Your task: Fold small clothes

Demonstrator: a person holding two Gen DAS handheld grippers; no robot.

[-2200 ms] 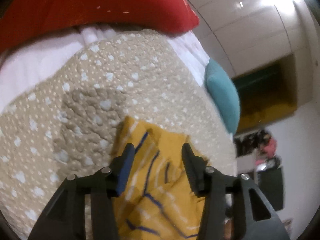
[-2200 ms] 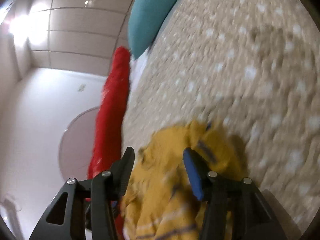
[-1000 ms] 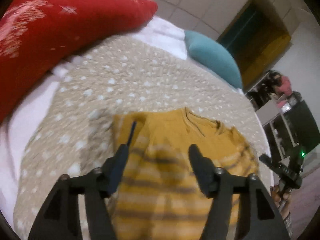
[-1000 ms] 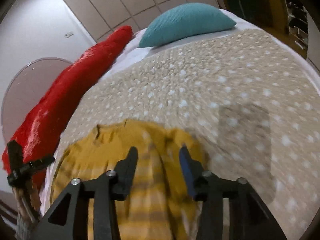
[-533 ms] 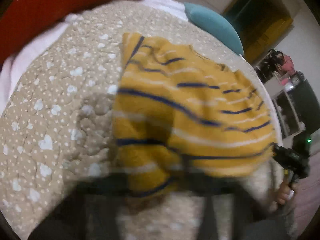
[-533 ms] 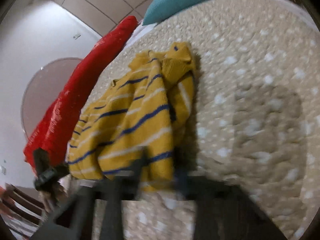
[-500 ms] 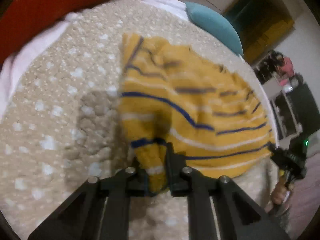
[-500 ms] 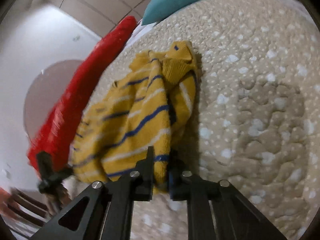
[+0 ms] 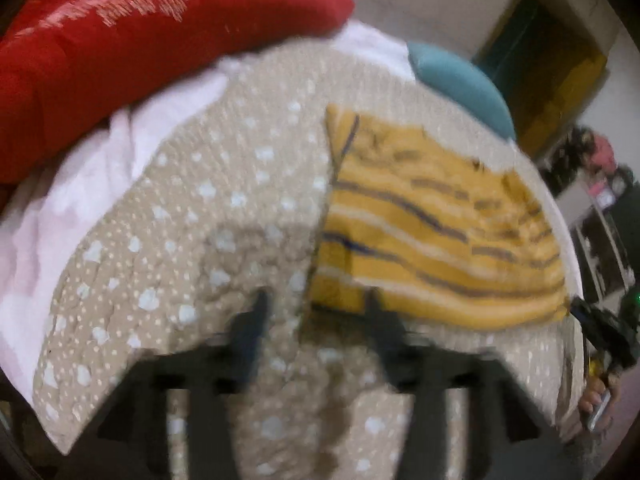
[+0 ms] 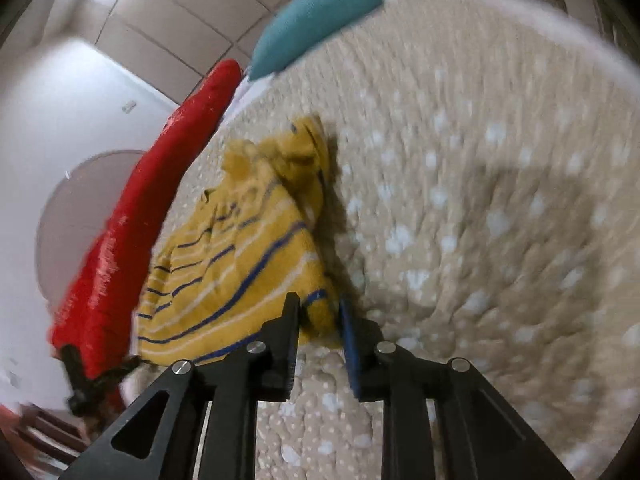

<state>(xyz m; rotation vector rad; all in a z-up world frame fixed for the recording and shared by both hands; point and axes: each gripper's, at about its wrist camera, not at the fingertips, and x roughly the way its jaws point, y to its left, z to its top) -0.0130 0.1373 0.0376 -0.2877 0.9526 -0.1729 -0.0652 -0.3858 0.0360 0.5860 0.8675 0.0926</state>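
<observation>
yellow striped top (image 9: 432,232) flat on the quilt (image 9: 192,240), left gripper (image 9: 316,312) opening, empty, right gripper (image 10: 320,316) opening (hem corner between its jaws)

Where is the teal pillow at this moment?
The teal pillow lies at the far edge of the bed, beyond the yellow striped sweater. In the right wrist view it sits at top centre, next to the end of the red pillow.

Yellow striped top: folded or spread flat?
Folded. The yellow striped top lies doubled on the spotted bedspread, with a straight fold along one side and bunched layers at the far end.
</observation>
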